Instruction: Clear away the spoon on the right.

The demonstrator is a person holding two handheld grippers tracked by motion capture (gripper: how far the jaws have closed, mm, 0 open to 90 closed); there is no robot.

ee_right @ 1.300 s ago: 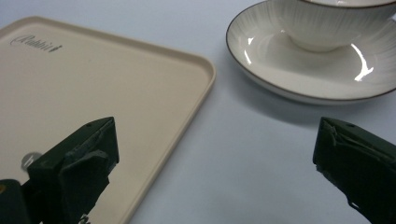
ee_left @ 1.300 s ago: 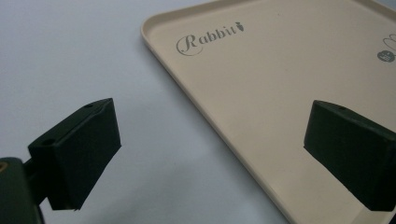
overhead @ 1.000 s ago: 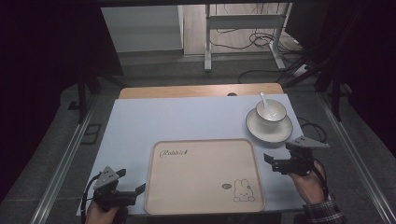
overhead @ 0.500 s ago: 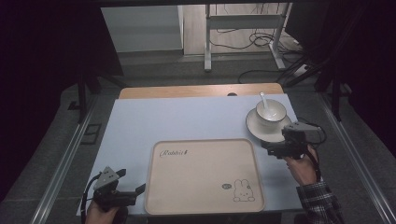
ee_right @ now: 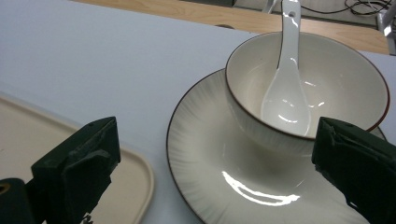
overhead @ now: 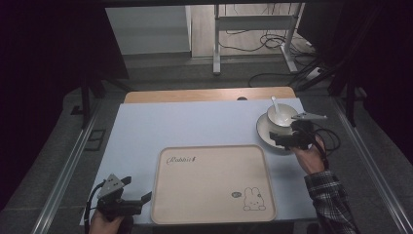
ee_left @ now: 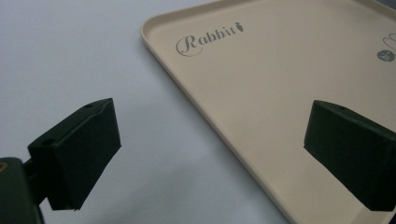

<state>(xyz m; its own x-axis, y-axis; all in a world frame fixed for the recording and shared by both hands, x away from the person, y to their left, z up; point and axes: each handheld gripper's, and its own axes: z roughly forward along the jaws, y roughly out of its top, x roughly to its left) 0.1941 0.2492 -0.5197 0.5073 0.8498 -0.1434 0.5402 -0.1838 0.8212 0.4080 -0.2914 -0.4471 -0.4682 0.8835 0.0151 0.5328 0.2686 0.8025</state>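
Observation:
A beige tray (overhead: 212, 183) printed with "Rabbit" and a bunny lies on the near middle of the pale blue table top. At the far right a white bowl (overhead: 281, 115) with a white spoon (overhead: 275, 105) in it stands on a white plate (overhead: 263, 130). My right gripper (overhead: 276, 140) is open at the plate's near rim. In the right gripper view its jaws stand wide apart on either side of the plate (ee_right: 205, 158) and the bowl (ee_right: 336, 84), holding nothing. My left gripper (overhead: 137, 189) is open at the tray's near left corner, its jaws astride the tray's edge (ee_left: 210, 116).
A strip of bare wood (overhead: 209, 94) runs along the table's far edge. Metal rails (overhead: 68, 170) flank both sides of the table. Cables (overhead: 272, 44) and a desk frame lie on the floor beyond. The pale blue surface (overhead: 185, 124) lies between tray and far edge.
My right gripper has moved forward and left, from beside the tray's right edge up to the plate's near rim. The left gripper has stayed put.

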